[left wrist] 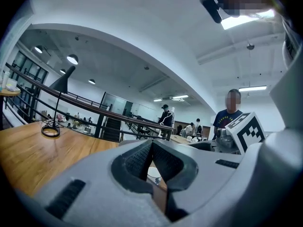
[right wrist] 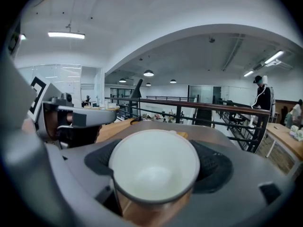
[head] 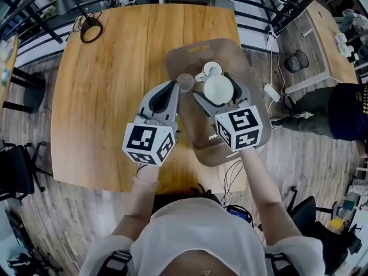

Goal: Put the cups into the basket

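The brown basket (head: 195, 53) lies on the wooden table (head: 103, 96), right of centre. A white cup with a handle (head: 211, 69) stands in it. My right gripper (head: 218, 92) is shut on a paper cup (head: 219, 87), white inside and brown outside, held above the basket; the cup (right wrist: 154, 171) fills the right gripper view. My left gripper (head: 176, 87) hovers at the basket's left edge, its jaws pressed together (left wrist: 151, 148), pinching what looks like the wall of a small brown cup (head: 185, 82). That cup shows only as a thin brown strip (left wrist: 161, 200) in the left gripper view.
A black desk lamp with a cable ring (head: 91, 30) stands at the table's far left corner. A black railing (head: 253, 10) runs behind the table. A person (head: 339, 111) and a waste bin (head: 296, 61) are to the right, and chairs (head: 17, 171) to the left.
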Motion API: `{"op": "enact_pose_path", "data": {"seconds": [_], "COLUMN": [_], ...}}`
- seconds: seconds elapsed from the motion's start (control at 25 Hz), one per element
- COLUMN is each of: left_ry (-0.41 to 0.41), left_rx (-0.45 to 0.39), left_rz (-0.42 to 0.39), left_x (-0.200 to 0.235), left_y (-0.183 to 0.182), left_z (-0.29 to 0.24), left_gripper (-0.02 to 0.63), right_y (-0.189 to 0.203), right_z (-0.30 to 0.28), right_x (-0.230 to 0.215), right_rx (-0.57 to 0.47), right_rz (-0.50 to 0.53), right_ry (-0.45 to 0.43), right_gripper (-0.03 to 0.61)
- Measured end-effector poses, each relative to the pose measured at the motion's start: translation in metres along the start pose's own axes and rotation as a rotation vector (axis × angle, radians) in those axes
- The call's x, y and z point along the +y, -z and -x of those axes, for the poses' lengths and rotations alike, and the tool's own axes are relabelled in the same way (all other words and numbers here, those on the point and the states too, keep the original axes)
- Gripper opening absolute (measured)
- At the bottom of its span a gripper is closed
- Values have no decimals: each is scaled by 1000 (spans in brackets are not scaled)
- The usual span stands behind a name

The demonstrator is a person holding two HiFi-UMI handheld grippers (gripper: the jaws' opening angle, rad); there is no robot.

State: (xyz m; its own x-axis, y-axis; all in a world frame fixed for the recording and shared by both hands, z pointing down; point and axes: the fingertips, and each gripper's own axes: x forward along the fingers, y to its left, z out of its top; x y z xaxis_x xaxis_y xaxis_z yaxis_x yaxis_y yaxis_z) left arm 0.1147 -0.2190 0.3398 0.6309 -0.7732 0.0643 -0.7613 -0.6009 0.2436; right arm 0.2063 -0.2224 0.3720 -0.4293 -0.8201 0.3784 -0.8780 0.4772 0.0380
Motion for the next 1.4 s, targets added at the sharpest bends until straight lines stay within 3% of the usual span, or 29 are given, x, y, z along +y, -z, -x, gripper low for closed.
{"op": "enact_pose_path", "data": {"seconds": [0.28, 0.72, 0.88, 1.04, 1.4], "left_ry": [-59, -95, -106, -99, -97], "left_rx": [7, 7, 25, 22, 35], "left_rz": [58, 131, 148, 152, 171], "left_x": [36, 72, 81, 84, 93], "left_y": [18, 45, 57, 61, 75], "left_z": [5, -4, -8, -14, -19], "left_gripper": [6, 6, 6, 6, 6], "right_y": [36, 89, 102, 129, 158], "right_z": [-29, -58, -72, -79, -85], "right_x": [4, 4, 5, 11, 7], "right_rx": [99, 198, 212, 269, 290], "right_rz": [28, -9, -20, 34, 0], "right_ry": [-53, -126, -120, -127, -101], "right_gripper": [453, 454, 454, 453, 454]}}
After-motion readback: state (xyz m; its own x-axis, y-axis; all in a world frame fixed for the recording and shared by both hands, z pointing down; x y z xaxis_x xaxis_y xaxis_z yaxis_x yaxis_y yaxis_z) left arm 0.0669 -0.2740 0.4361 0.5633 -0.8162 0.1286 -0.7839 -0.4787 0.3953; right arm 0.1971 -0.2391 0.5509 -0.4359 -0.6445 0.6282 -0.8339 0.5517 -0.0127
